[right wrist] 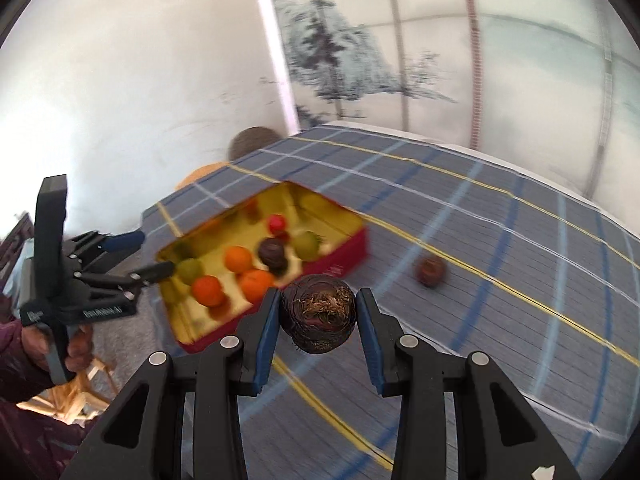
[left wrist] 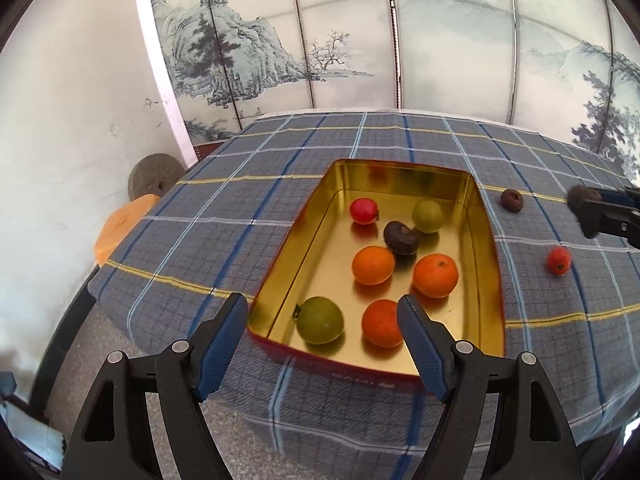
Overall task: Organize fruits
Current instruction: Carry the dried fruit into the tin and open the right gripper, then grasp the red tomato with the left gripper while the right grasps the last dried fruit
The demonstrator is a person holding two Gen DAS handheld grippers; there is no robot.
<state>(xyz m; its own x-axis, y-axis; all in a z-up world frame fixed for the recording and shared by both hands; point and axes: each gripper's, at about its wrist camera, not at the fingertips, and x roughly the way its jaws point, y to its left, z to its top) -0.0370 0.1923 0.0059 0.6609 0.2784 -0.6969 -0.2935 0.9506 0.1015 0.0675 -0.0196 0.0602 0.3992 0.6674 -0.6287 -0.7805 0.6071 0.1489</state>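
Seven fruits are seen in the gold tin (right wrist: 352, 222), which lies at about ten o'clock from the right gripper (right wrist: 317, 322), clamped on a dark fibrous fruit (right wrist: 318, 314), while the left gripper (left wrist: 322, 340) is held open and empty over the tin's near end.

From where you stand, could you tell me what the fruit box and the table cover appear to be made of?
Fruit box: likely tin, glossy gold inside mirroring the fruit, red outside. Table cover: woven cloth, matte grey-blue plaid, draping over the table edge.
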